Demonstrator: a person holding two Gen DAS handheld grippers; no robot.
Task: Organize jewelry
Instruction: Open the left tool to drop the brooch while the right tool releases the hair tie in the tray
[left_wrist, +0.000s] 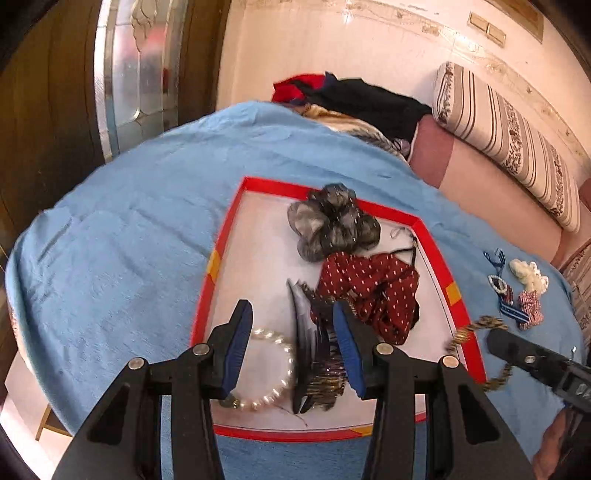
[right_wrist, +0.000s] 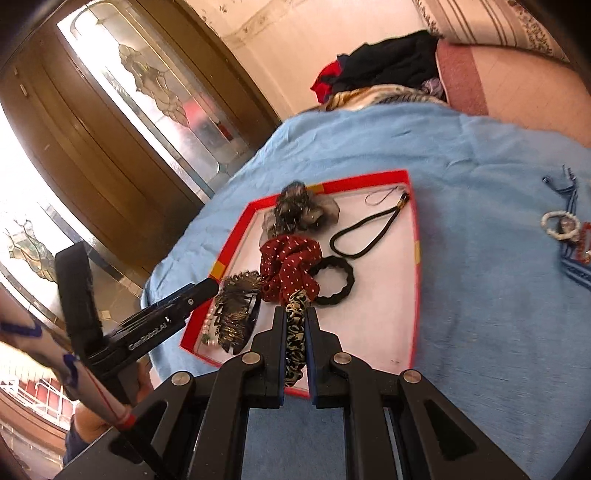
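A red-rimmed tray (left_wrist: 221, 254) (right_wrist: 416, 236) lies on a blue cloth. It holds a grey scrunchie (left_wrist: 332, 223) (right_wrist: 303, 210), a dark red dotted scrunchie (left_wrist: 369, 288) (right_wrist: 291, 266), a pearl bracelet (left_wrist: 277, 373), a dark feathered hair clip (left_wrist: 314, 354) (right_wrist: 236, 314) and two black hair bands (right_wrist: 334, 280). My left gripper (left_wrist: 291, 325) is open just above the clip and bracelet. My right gripper (right_wrist: 295, 317) is shut on a gold-and-black patterned scrunchie (right_wrist: 295, 332) (left_wrist: 476, 332) over the tray's near edge.
More pieces lie on the blue cloth (left_wrist: 129, 240) right of the tray: a small pearl ring (left_wrist: 496, 283) (right_wrist: 559, 225), striped bows (left_wrist: 521, 308) and a cream piece (left_wrist: 528, 275). Folded clothes (left_wrist: 362, 99) and a striped bolster (left_wrist: 509, 140) sit behind. A glass door (right_wrist: 147, 92) is at left.
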